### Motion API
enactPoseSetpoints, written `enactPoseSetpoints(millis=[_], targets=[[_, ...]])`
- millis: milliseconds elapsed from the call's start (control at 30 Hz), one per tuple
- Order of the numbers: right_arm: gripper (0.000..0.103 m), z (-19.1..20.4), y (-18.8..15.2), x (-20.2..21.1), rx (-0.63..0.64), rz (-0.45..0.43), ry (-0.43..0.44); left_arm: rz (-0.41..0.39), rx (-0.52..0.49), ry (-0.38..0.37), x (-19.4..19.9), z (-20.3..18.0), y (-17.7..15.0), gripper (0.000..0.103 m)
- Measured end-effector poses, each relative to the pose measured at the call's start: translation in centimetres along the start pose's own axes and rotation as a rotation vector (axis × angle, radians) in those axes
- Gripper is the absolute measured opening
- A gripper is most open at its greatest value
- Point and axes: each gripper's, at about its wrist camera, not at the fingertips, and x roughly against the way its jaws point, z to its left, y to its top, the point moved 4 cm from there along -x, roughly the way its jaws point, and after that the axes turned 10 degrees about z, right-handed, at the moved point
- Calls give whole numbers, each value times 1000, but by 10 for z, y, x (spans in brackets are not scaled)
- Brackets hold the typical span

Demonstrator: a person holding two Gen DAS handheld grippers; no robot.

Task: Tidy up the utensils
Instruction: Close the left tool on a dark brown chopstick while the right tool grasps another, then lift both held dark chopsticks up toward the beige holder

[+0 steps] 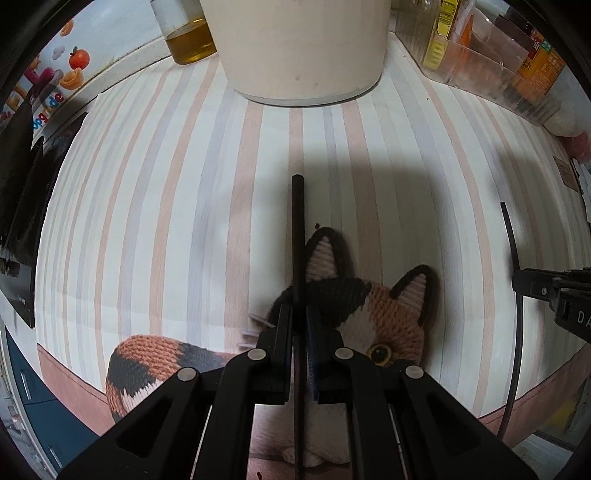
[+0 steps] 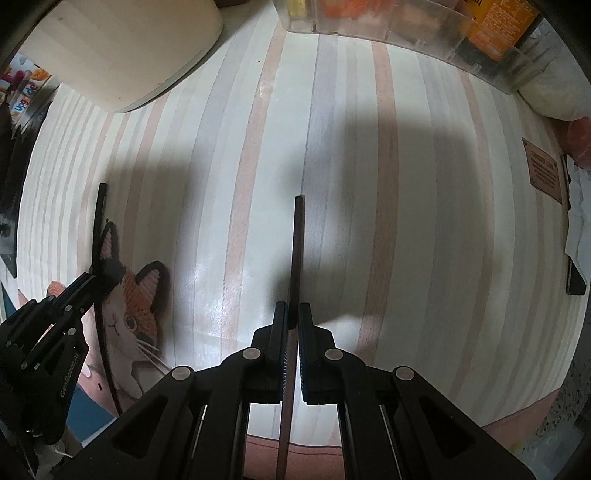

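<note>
Your left tongs (image 1: 299, 325) are clamped on a black chopstick (image 1: 297, 229), which runs up between the pads and ends above the striped tabletop (image 1: 166, 206), right over the knitted-look cat picture (image 1: 384, 314) at the near edge. Your right tongs (image 2: 291, 325) are clamped on a dark brown chopstick (image 2: 296, 243) in the same way, its tip over bare stripes; both tongs point down at the tabletop and stand well apart. On the side of your left tongs, seen from the right camera, you can read pale lettering that looks like "GenRobot.AI". At the back stands a large cream tub (image 1: 303, 48); what is in it cannot be seen. Just to its left is a clear bottle (image 1: 184, 33) with yellow oil in the bottom. To its right a clear plastic organiser (image 1: 491, 74) holds bottles and packets with yellow and orange labels, the print too small to read. At the far left a colourful packet (image 1: 55, 81) with fruit pictures shows letters ending in "grade".
</note>
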Motion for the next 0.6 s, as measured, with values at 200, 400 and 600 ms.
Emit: enactPoseSetpoints(millis=[200, 400, 600], targets=[[4, 17, -10, -13, -13, 3, -28, -15, -29, 18, -1, -4, 8, 5], [5, 23, -17, -11, -35, -35, -42, -20, -44, 9, 0, -6, 13, 4], [4, 14, -32, 10, -98, -122, 70, -84, -31, -47, 34, -2, 6, 4]])
